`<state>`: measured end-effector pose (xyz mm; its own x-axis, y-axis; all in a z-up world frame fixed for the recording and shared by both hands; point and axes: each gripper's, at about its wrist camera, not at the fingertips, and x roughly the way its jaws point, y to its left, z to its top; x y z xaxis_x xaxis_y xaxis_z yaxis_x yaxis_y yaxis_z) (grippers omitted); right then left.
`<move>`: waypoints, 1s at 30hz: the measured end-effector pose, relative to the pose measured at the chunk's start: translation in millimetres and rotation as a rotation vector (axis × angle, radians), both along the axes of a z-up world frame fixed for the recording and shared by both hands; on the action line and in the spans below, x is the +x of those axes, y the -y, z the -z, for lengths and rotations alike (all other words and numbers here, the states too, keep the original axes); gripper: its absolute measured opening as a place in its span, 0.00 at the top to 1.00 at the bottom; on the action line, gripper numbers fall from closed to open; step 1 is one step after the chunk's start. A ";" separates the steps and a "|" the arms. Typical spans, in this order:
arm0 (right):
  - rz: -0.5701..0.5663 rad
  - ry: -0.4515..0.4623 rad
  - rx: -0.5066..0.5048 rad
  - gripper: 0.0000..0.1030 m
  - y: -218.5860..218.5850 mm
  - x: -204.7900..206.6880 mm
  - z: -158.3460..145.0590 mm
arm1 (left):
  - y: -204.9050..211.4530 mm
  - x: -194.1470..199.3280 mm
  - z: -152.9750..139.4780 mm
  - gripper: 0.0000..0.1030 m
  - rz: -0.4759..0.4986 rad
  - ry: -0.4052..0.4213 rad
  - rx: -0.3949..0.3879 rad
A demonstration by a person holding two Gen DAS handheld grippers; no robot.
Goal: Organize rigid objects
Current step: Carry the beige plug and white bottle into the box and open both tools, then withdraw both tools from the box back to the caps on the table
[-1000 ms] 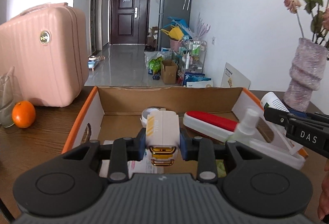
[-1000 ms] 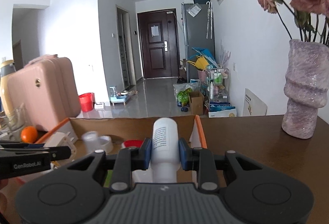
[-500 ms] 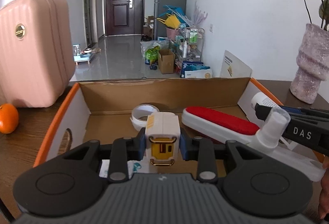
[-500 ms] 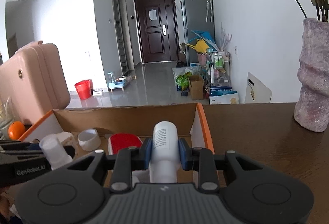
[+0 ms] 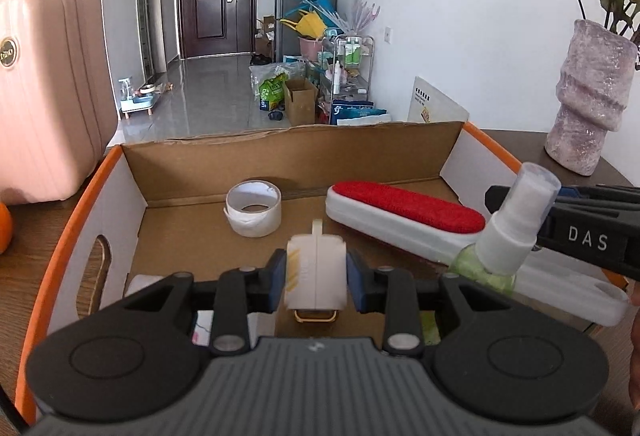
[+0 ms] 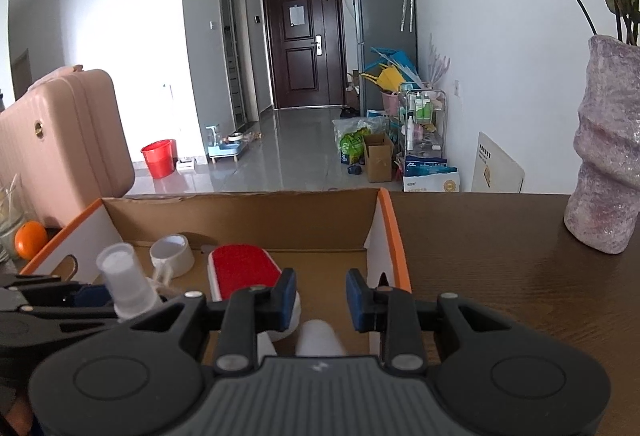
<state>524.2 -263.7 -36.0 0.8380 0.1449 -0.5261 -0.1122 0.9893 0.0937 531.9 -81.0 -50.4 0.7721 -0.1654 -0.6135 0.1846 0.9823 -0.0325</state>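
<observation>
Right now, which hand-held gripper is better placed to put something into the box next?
The left hand-held gripper: it grips a white case over the cardboard box. The right one is open and empty.

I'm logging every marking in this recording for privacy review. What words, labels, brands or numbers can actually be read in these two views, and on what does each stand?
"DAS": white letters on the right gripper, seen in the left wrist view.
Green bag on the floor: print too distorted to read.
Pink suitcase: round gold badge, lettering too small.
White board against the wall: print too small.
White object in the left gripper: yellow marks, blurred.
</observation>
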 end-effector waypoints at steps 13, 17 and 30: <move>0.057 0.075 0.032 0.30 14.8 -13.4 -10.3 | -2.2 -21.5 -16.0 0.00 -0.043 0.128 0.005; 0.068 0.119 0.061 0.10 21.6 -21.4 -17.5 | -6.8 -25.9 -21.8 0.00 -0.075 0.150 -0.006; 0.066 0.214 0.052 0.00 22.3 -95.2 -49.7 | -22.5 -89.3 -59.5 0.00 -0.142 0.225 0.007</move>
